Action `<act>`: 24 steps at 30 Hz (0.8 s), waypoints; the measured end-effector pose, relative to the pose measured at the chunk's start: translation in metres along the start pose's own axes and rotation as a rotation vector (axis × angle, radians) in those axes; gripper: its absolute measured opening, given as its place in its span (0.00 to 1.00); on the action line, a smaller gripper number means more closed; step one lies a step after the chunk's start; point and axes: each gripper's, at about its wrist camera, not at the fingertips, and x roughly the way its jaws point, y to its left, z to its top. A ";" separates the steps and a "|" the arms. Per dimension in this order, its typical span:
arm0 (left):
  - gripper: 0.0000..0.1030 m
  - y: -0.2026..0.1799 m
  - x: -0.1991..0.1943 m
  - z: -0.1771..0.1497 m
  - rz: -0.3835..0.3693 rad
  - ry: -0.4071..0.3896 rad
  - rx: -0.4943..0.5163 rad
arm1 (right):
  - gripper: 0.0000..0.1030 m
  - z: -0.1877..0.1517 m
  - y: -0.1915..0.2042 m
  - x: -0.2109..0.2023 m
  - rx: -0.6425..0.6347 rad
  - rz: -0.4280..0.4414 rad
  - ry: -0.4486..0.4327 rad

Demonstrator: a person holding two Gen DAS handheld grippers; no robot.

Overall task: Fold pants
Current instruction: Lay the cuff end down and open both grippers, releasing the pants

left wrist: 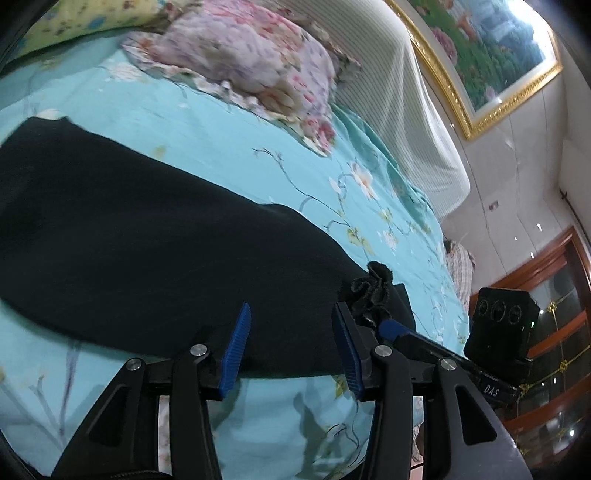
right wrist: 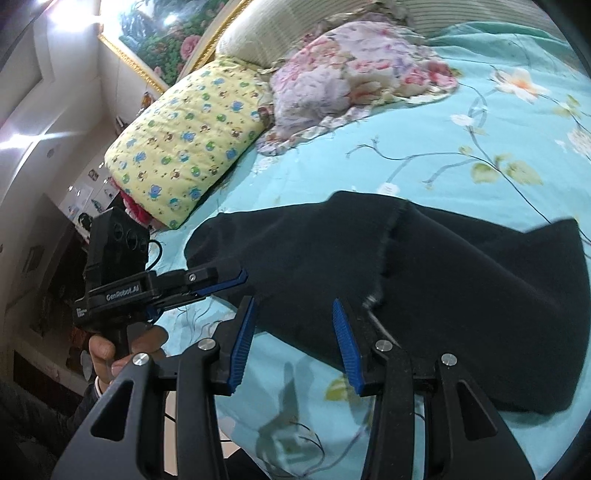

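Lying dark across the frame's middle, pants [right wrist: 443, 280] on the bedsheet [right wrist: 424, 140] look soft, limp, light. Your right gripper [right wrist: 293, 343] hangs open, empty. Your left gripper [left wrist: 291, 347] likewise gapes, empty. Pinch the bunched hem [left wrist: 373, 291] or seam edges; fabric will sag.

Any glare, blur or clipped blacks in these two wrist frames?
Left wrist: glare on the framed picture, floral pillow smeared, pants near-featureless black. Right wrist: blown-out light top left, bed edges bowed by fisheye, seam on pants still readable.
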 end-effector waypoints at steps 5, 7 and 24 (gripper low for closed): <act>0.51 0.015 -0.020 -0.002 0.031 -0.041 -0.039 | 0.44 0.009 0.014 0.015 -0.033 0.023 0.020; 0.51 0.022 -0.027 -0.004 0.047 -0.055 -0.053 | 0.44 0.012 0.019 0.020 -0.047 0.029 0.028; 0.57 0.083 -0.087 -0.021 0.197 -0.189 -0.238 | 0.44 0.052 0.055 0.066 -0.163 0.065 0.091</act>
